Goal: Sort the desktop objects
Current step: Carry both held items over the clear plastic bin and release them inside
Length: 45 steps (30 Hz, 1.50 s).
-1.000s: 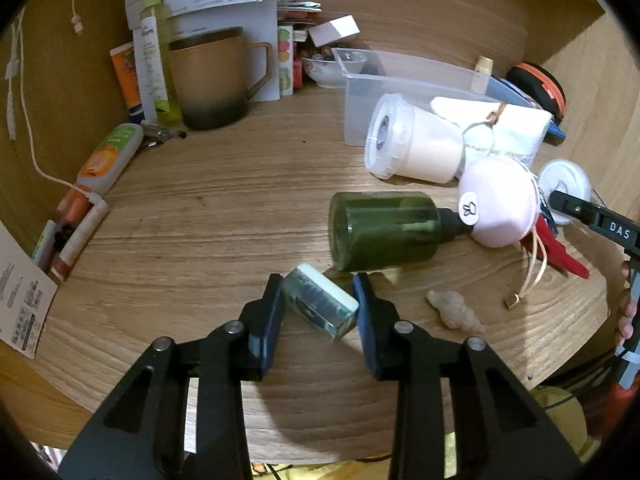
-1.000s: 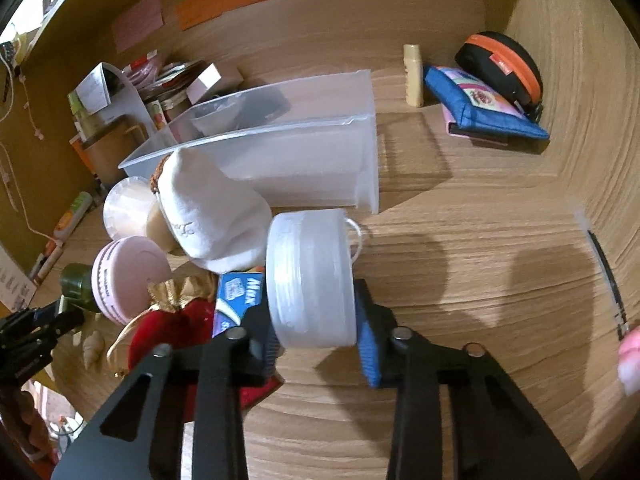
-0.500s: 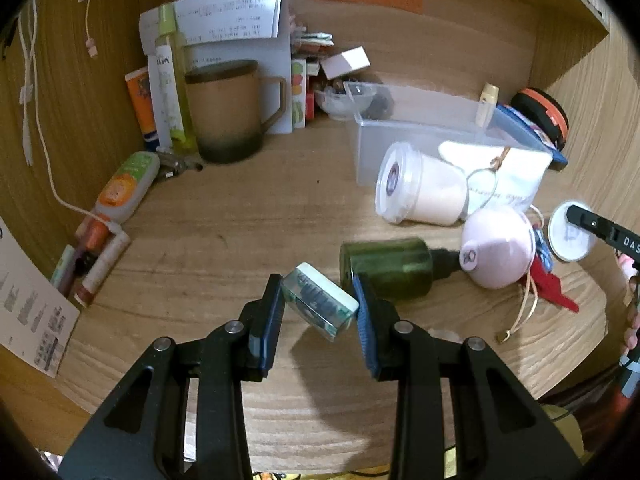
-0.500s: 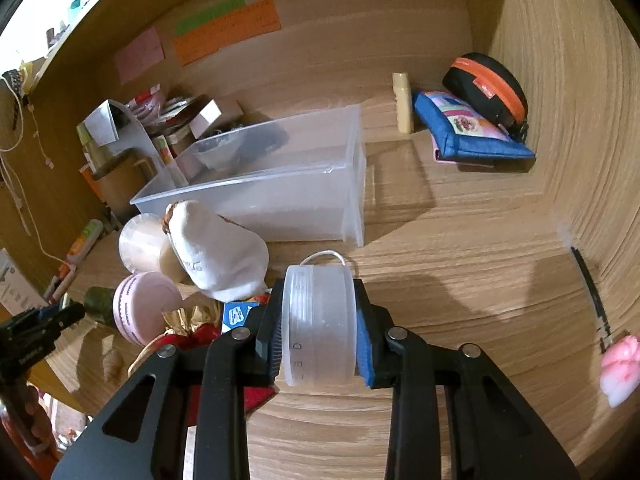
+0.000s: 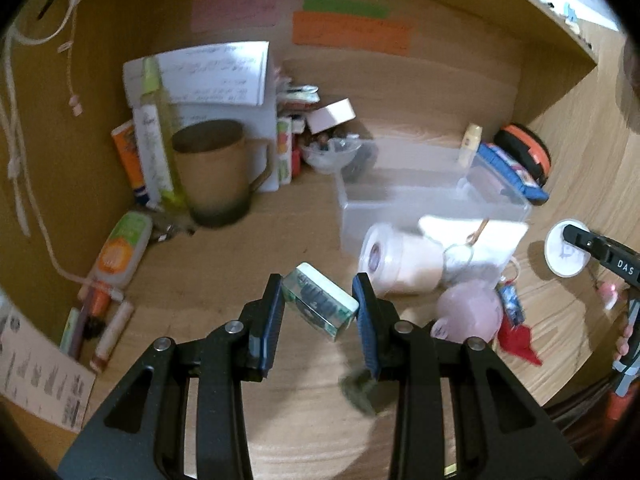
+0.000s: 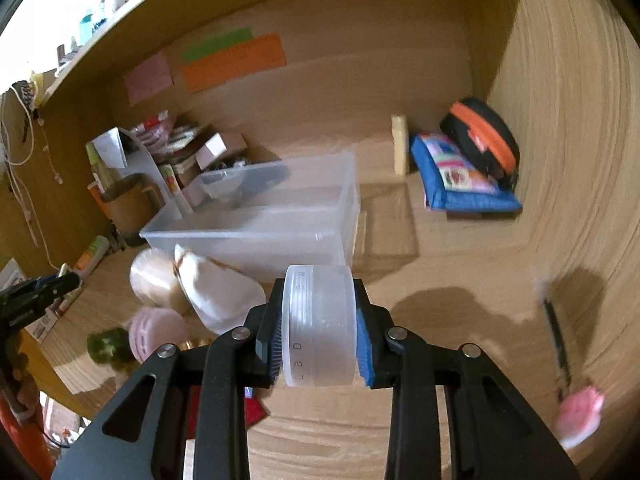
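Left gripper [image 5: 319, 309] clamped on a small green-and-white box [image 5: 319, 305], held tilted above the wooden surface [image 5: 240, 264]. Right gripper [image 6: 318, 328] clamped on a translucent round container [image 6: 319, 326], raised just before the clear plastic bin [image 6: 256, 236].

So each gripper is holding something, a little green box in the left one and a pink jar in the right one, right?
Nearly. The left gripper does hold the little green box, but the right gripper is clamped on a clear round container, as the right wrist view shows. The pink jar lies on the desk.
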{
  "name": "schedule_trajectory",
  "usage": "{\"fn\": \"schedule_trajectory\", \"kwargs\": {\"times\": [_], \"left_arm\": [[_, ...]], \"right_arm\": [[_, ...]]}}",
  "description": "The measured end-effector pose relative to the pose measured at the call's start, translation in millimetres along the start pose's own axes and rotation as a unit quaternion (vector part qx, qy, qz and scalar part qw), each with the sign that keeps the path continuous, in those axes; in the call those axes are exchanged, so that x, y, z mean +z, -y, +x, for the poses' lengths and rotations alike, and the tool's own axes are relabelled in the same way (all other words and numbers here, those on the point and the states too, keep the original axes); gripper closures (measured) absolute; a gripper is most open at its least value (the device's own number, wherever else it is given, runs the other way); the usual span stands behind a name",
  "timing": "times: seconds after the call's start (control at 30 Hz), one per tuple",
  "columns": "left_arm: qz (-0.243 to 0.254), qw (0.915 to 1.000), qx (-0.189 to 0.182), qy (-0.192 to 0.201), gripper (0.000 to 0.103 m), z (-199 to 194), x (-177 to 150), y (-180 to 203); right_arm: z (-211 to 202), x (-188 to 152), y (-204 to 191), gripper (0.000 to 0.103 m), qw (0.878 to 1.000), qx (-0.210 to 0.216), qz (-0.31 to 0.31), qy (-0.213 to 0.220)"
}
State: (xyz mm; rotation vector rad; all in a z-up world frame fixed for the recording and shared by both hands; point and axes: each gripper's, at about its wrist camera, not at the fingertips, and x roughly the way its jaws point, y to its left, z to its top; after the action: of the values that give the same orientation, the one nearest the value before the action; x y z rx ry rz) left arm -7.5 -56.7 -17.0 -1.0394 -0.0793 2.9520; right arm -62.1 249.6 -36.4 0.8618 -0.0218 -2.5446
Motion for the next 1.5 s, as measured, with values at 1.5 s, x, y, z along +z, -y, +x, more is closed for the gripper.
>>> {"fn": "schedule_trajectory", "kwargs": {"times": [1.5], "left_arm": [[0.107, 0.983, -0.094, -0.115, 0.069, 174, 121, 63]], "right_arm": [[148, 94, -16, 0.076, 0.985, 0.09, -0.093, -0.118]]}}
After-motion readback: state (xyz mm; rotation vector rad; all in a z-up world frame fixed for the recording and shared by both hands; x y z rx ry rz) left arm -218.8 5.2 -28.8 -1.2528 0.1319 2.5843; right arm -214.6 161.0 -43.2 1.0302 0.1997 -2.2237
